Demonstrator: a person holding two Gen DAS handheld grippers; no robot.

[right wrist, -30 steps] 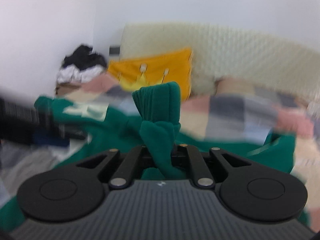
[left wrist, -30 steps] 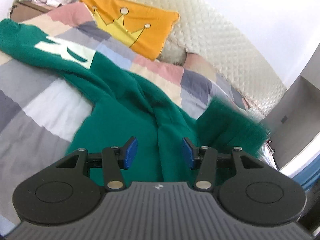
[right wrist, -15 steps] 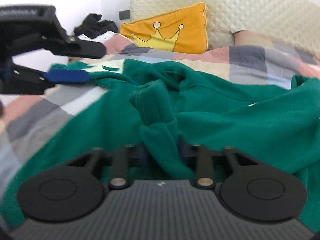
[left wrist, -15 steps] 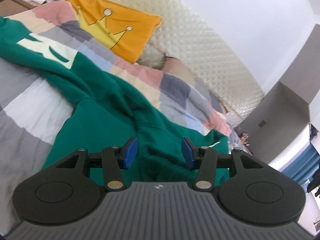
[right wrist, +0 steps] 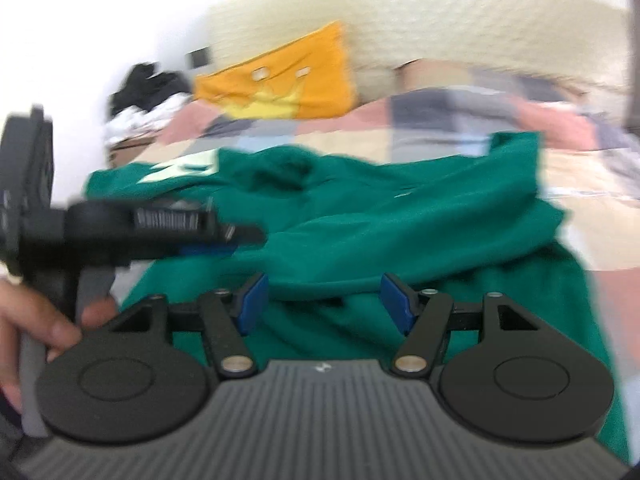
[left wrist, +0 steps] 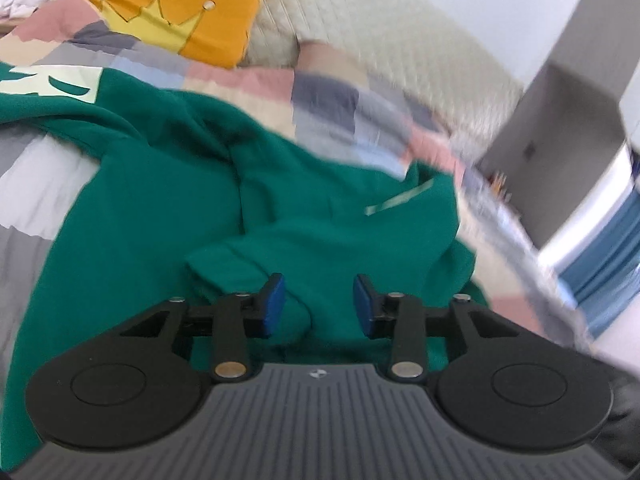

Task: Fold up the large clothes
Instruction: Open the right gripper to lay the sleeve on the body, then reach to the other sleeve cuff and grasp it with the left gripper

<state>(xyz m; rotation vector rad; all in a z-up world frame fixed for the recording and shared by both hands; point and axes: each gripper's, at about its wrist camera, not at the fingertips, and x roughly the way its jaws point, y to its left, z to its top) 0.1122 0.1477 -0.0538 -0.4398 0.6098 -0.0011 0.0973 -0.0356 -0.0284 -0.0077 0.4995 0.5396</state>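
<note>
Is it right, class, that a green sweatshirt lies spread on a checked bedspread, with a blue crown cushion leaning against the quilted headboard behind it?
Not quite: the crown cushion is orange, not blue, as the left wrist view shows. The rest stands: the green sweatshirt lies spread on the checked bedspread, and the cushion leans against the quilted headboard.

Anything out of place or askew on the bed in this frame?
The green sweatshirt lies rumpled and bunched across the checked blanket, not flat, with a sleeve end flopped over its middle. Beyond the bed, a heap of clothes sits untidily. Nothing looks damaged or spilled.
</note>
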